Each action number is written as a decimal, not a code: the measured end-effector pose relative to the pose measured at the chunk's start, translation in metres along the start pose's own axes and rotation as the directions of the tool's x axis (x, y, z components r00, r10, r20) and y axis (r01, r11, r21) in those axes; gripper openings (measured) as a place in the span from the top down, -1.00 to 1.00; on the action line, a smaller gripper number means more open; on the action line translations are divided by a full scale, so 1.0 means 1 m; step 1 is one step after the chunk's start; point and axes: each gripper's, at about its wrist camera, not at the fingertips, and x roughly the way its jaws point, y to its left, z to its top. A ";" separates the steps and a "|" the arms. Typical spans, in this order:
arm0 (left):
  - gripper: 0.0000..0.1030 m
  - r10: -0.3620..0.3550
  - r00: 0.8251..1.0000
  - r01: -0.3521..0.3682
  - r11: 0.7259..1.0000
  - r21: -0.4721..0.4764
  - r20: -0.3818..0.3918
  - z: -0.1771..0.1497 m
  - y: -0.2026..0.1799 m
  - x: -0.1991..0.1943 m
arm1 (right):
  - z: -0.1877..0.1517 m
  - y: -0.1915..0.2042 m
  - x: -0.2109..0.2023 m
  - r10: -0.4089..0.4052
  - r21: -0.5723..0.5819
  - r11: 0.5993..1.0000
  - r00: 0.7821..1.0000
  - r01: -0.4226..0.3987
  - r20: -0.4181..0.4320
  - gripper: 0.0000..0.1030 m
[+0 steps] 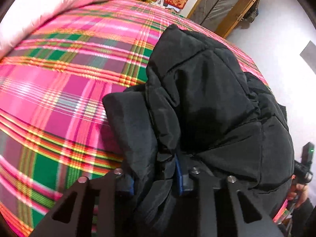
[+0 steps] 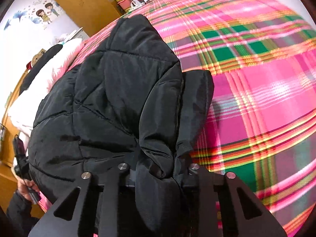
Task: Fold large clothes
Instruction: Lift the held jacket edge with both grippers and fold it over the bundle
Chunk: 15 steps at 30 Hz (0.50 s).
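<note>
Black puffer jacket (image 1: pixel 207 98) on a pink plaid bedsheet (image 1: pixel 69 83)

The quilted jacket is plain black throughout, with a faint sheen. The bedsheet around it is a bright pink tartan crossed by green squares and bands of orange, yellow, red and white. Beyond the jacket, a pale pink pillow (image 1: pixel 59 2) lies at the sheet's edge, and a red box with gold lettering (image 1: pixel 176 1) stands by light brown wooden furniture (image 1: pixel 227 6). The gripper fingers (image 1: pixel 180 175) beside the jacket carry blue pads on black frames.

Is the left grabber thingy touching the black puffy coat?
Touching. In the left wrist view the left gripper has a bunch of the black puffy coat pinched between its blue pads.
</note>
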 end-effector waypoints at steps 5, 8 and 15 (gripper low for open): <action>0.51 0.028 0.997 -0.030 0.999 0.030 0.065 0.001 -0.019 -0.032 | 0.007 0.014 -0.029 -0.002 -0.029 1.000 0.999 0.004 0.049 0.62; 0.52 0.021 0.995 -0.026 0.999 0.048 0.097 0.002 -0.027 -0.053 | 0.006 0.015 -0.047 0.013 -0.044 0.999 0.998 -0.010 0.069 0.62; 0.52 0.004 0.990 -0.016 0.996 0.085 0.141 -0.003 -0.043 -0.098 | -0.004 0.021 -0.076 0.037 -0.049 0.998 0.995 -0.033 0.094 0.63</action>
